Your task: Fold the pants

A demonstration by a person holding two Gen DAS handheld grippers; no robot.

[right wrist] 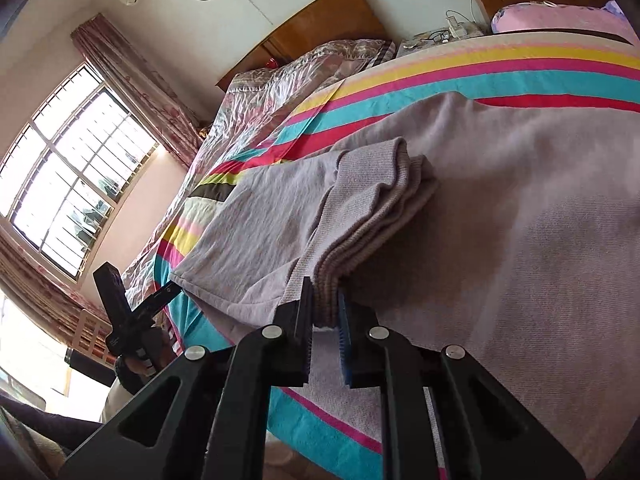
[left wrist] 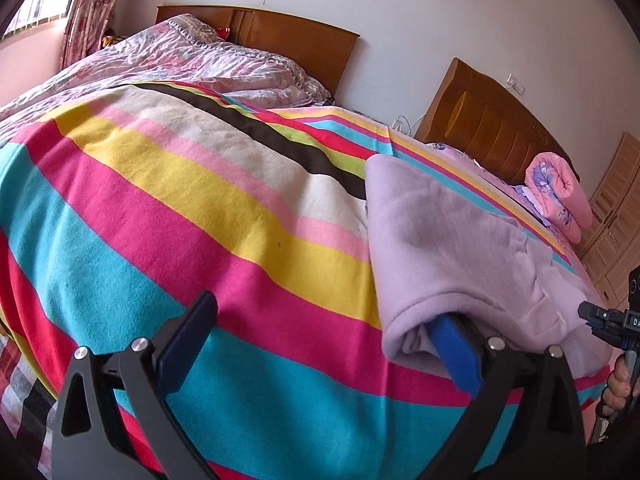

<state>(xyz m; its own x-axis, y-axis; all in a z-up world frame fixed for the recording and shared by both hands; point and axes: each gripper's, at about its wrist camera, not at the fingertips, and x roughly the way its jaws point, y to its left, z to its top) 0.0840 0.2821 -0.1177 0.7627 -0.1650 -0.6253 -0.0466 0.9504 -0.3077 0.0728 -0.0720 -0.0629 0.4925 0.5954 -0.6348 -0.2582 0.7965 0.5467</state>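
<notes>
Ribbed cuffs in right tongs

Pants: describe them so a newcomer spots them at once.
Start at the bed's striped blanket, all bright bands. Lying on it near the front edge are the pants, a plain pale lilac fleece garment with ribbed cuffs. They are the only unpatterned cloth there, and both tongs touch them.

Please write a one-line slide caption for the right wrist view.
Right gripper pinches the lilac pants' ribbed cuffs above a striped bedspread.
</notes>
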